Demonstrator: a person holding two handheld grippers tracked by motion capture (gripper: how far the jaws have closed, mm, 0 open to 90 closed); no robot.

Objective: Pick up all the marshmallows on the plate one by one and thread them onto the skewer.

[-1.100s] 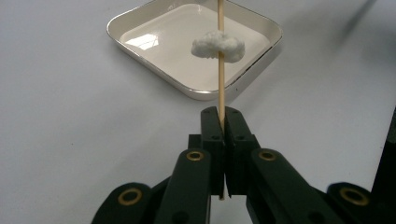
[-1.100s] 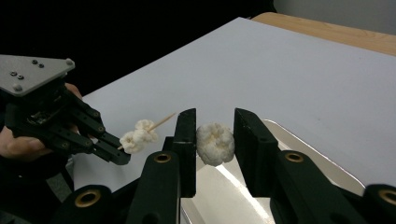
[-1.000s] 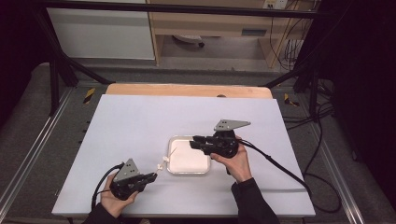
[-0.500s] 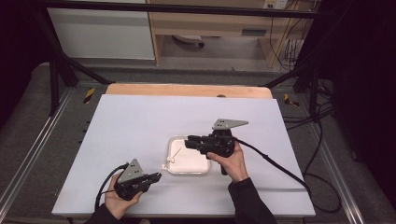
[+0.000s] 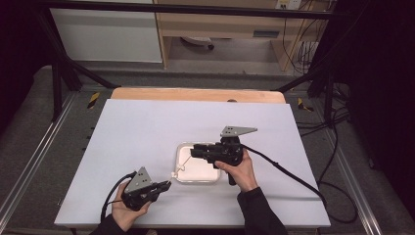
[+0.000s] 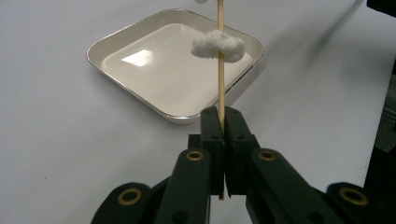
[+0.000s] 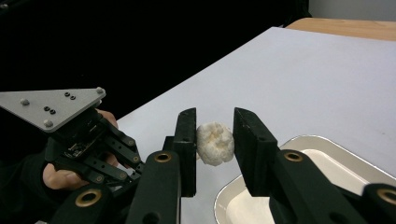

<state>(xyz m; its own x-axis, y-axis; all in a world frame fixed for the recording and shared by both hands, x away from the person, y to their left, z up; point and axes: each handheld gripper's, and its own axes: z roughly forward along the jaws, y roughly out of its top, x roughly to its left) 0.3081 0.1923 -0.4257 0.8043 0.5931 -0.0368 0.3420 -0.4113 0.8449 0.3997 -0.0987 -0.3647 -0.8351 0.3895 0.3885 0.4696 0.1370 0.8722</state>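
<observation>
My left gripper (image 5: pixel 168 184) lies low near the table's front edge, shut on the lower end of a thin wooden skewer (image 6: pixel 219 88). The skewer slants up over a white square tray (image 5: pixel 200 172). A white fluffy lump (image 6: pixel 218 45) is threaded on it partway along. In the left gripper view the tray (image 6: pixel 154 70) lies just beyond the jaws. My right gripper (image 5: pixel 193 152) hovers over the tray, pointing left, and its two pads press on a second white lump (image 7: pixel 214 143) at the skewer's upper end. The tray's corner (image 7: pixel 233 196) shows under the right jaw.
The white tabletop (image 5: pixel 147 132) stretches wide to the left and far side, with a wooden strip (image 5: pixel 195 94) along its back edge. A black cable (image 5: pixel 288 174) trails from the right gripper across the table's right side. Metal rails flank the table.
The right gripper has edged slightly to the left over the tray, and the left gripper with the skewer has edged a little to the right. Both grips look unchanged.
</observation>
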